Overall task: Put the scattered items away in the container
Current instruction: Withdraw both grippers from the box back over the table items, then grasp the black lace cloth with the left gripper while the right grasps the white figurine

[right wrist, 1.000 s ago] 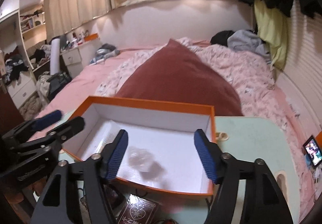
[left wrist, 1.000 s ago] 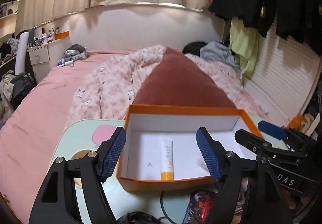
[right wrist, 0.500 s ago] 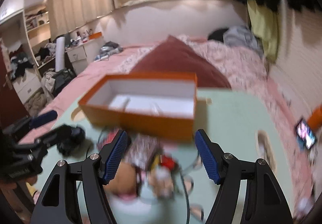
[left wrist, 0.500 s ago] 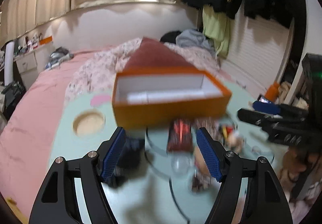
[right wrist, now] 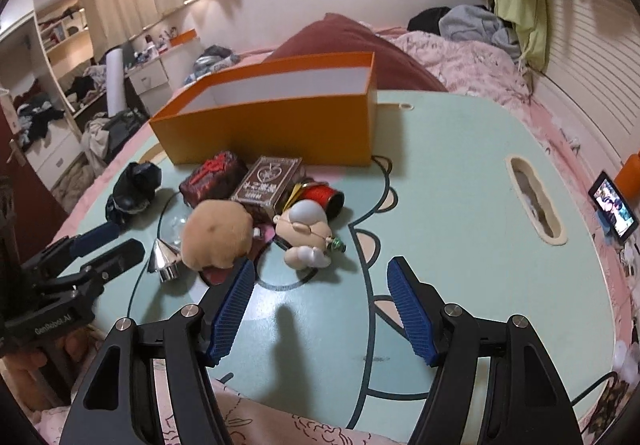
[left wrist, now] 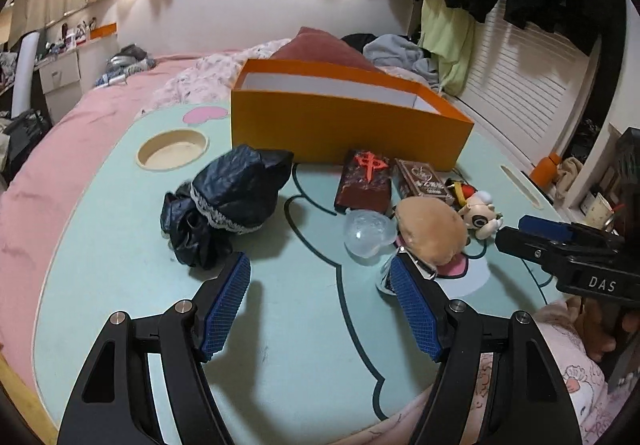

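The orange box [left wrist: 344, 125] [right wrist: 272, 125] stands open at the back of the table. In front of it lie a crumpled black cloth with lace trim [left wrist: 228, 201] [right wrist: 134, 185], a dark red box [left wrist: 364, 181] [right wrist: 212, 175], a brown card box [left wrist: 424, 181] [right wrist: 268, 181], a clear plastic ball [left wrist: 366, 231], a tan plush [left wrist: 432, 231] [right wrist: 216, 233], a small figure toy [left wrist: 480, 217] [right wrist: 306, 229], a red spool [right wrist: 324, 197] and a silver cone [right wrist: 164, 257]. My left gripper [left wrist: 320, 277] is open and empty, just short of the ball. My right gripper [right wrist: 320, 277] is open and empty, just short of the figure toy.
The pale green table has a round cup recess [left wrist: 172, 149] at the left and a long slot [right wrist: 534, 201] at the right. A lit phone [right wrist: 614, 205] leans beyond the right edge. The bed with a dark red pillow [right wrist: 360, 41] lies behind the box.
Both grippers have drawn back from over the orange box and sunk toward the table. The box now sits farther off, with the scattered items in front of the fingers. The jaws kept their width.
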The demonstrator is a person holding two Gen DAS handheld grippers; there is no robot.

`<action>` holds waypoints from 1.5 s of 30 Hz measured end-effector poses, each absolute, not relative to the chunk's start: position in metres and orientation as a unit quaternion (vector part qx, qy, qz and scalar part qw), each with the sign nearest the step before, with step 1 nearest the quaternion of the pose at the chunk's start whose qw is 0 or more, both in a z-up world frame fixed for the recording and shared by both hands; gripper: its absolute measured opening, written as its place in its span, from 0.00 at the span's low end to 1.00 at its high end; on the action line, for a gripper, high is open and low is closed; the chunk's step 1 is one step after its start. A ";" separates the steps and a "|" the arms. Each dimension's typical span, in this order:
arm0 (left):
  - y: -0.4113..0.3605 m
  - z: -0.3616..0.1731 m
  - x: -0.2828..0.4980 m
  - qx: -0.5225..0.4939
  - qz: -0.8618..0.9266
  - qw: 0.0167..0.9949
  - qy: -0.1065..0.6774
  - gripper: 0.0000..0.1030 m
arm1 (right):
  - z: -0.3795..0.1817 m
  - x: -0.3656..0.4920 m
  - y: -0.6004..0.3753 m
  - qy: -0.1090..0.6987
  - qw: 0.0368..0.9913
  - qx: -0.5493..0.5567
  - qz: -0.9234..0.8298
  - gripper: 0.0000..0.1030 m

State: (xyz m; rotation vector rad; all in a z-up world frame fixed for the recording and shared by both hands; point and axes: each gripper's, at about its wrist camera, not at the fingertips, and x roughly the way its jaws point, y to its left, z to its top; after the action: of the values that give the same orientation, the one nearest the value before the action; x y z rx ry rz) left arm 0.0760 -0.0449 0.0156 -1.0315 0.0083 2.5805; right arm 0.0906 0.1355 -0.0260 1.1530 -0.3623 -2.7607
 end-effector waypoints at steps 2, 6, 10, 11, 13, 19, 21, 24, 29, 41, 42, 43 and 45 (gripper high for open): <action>-0.045 0.010 0.073 -0.374 0.910 0.179 0.000 0.71 | -0.028 0.090 0.137 -0.124 0.069 0.383 -0.913 0.67; -0.043 0.009 0.076 -0.367 0.913 0.176 0.006 0.71 | -0.030 0.089 0.135 -0.120 0.073 0.387 -0.912 0.63; -0.041 0.008 0.076 -0.367 0.914 0.175 0.009 0.71 | -0.029 0.081 0.126 -0.091 0.071 0.388 -0.914 0.58; -0.042 0.008 0.076 -0.367 0.914 0.176 0.008 0.71 | -0.028 0.079 0.124 -0.084 0.069 0.386 -0.916 0.58; -0.043 0.007 0.077 -0.366 0.913 0.178 0.005 0.71 | -0.027 0.073 0.120 -0.070 0.063 0.384 -0.919 0.57; -0.060 0.025 0.081 -0.340 0.923 0.179 -0.021 0.71 | -0.034 0.055 0.121 -0.057 0.051 0.403 -0.912 0.57; -0.066 0.034 0.082 -0.321 0.933 0.162 -0.022 0.71 | -0.036 0.050 0.121 -0.057 0.055 0.411 -0.908 0.57; -0.069 0.041 0.076 -0.317 0.938 0.141 -0.013 0.71 | -0.039 0.044 0.119 -0.051 0.071 0.420 -0.903 0.53; -0.066 0.039 0.049 -0.330 0.936 0.117 0.028 0.71 | -0.038 0.053 0.118 -0.046 0.069 0.399 -0.913 0.40; -0.051 0.015 -0.003 -0.400 0.905 0.133 0.062 0.46 | -0.035 0.064 0.119 -0.056 0.076 0.373 -0.923 0.40; -0.053 0.017 0.001 -0.388 0.910 0.134 0.056 0.45 | -0.035 0.065 0.119 -0.056 0.074 0.371 -0.924 0.40; -0.053 0.020 0.007 -0.378 0.915 0.133 0.051 0.44 | -0.034 0.067 0.119 -0.057 0.073 0.369 -0.925 0.40; -0.054 0.031 0.025 -0.355 0.923 0.145 0.033 0.44 | -0.031 0.071 0.118 -0.054 0.066 0.359 -0.929 0.40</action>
State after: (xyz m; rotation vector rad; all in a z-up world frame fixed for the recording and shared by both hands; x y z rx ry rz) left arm 0.0253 -0.0535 0.0308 -1.0241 0.0941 2.6582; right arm 0.0708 0.1182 -0.0312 1.0840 -0.1633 -2.8026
